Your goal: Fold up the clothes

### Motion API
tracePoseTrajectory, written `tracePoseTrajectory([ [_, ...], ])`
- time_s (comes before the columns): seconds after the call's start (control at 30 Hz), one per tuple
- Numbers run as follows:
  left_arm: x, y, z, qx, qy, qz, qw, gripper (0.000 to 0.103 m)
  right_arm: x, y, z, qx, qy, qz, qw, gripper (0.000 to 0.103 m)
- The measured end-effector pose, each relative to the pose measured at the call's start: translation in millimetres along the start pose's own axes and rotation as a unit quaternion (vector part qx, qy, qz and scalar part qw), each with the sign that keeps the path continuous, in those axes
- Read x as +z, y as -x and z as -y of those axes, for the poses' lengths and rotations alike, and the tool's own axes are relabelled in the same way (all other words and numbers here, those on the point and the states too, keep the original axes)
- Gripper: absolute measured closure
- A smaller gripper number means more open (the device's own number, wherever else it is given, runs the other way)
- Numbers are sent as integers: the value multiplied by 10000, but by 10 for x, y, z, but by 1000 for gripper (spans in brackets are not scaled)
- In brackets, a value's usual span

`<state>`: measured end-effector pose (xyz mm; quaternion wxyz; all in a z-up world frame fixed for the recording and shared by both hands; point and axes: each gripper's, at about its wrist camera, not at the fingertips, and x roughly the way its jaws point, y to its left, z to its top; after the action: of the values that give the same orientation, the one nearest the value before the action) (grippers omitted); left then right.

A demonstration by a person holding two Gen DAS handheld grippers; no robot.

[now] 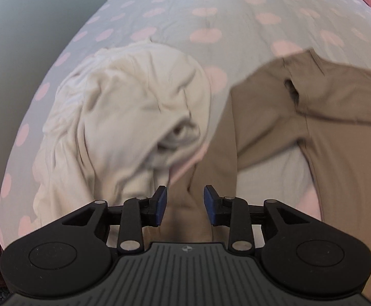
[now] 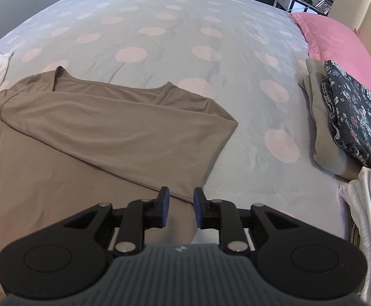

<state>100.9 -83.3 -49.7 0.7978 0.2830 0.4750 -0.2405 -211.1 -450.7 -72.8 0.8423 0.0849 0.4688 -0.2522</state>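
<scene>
A tan long-sleeved top [image 2: 65, 137] lies spread on the bed, one sleeve folded across its chest toward the near right. My right gripper [image 2: 181, 207] is open just over that sleeve's cuff end, the cloth lying between its blue pads. In the left wrist view the same tan top [image 1: 338, 132] fills the right side, its other sleeve [image 1: 211, 158] running down toward me. My left gripper [image 1: 185, 205] is open, with the sleeve end lying between its fingers. A crumpled cream garment [image 1: 124, 117] sits just left of the sleeve.
The bed has a grey cover with pink dots [image 2: 185, 38]. Folded clothes are stacked at the right edge: a dark floral piece [image 2: 356, 117] on a beige one, white and grey ones [image 2: 369, 219] nearer. A pink pillow [image 2: 338, 38] lies by the headboard. The bed's left edge [image 1: 14, 137] drops off.
</scene>
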Motion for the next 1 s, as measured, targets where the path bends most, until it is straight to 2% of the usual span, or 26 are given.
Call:
tracePoseTrajectory([
  [0.1,-188,-57,70,56,-200,-138,9997,68,-10,54,-75,52,0,26,10000,78],
  [0.27,-303,-199,137,-2,-310,-331,9990,68,-31,132,-167,47,48,95,9999,78],
  [0.33,-304,-259,114,58,-203,-437,9988,80,-39,163,-203,43,68,123,9999,78],
  [0.37,-302,-288,91,102,-119,-495,9986,97,-42,174,-211,52,57,137,9999,78],
  [0.4,-295,-283,38,136,35,-492,9987,102,-45,184,-215,64,38,150,9999,78],
  [0.43,-287,-276,-14,170,188,-485,9985,102,-49,190,-221,70,41,162,9998,78],
  [0.5,-249,-147,-118,207,427,-229,9986,103,-54,188,-227,44,96,177,9998,78],
  [0.57,-186,76,-254,16,863,169,9961,103,-55,178,-230,19,126,178,9998,78],
  [0.67,-76,417,-437,-235,1425,795,9863,103,-44,147,-228,0,97,138,9999,78],
  [0.8,88,798,-527,-513,1871,1402,9709,103,-23,128,-259,15,140,142,9998,78],
  [0.9,273,1015,-520,-838,2206,1745,9559,103,-9,132,-297,21,196,184,9996,78],
  [1.0,455,1194,-431,-1185,2563,2052,9371,103,4,141,-326,17,252,231,9994,78],
])
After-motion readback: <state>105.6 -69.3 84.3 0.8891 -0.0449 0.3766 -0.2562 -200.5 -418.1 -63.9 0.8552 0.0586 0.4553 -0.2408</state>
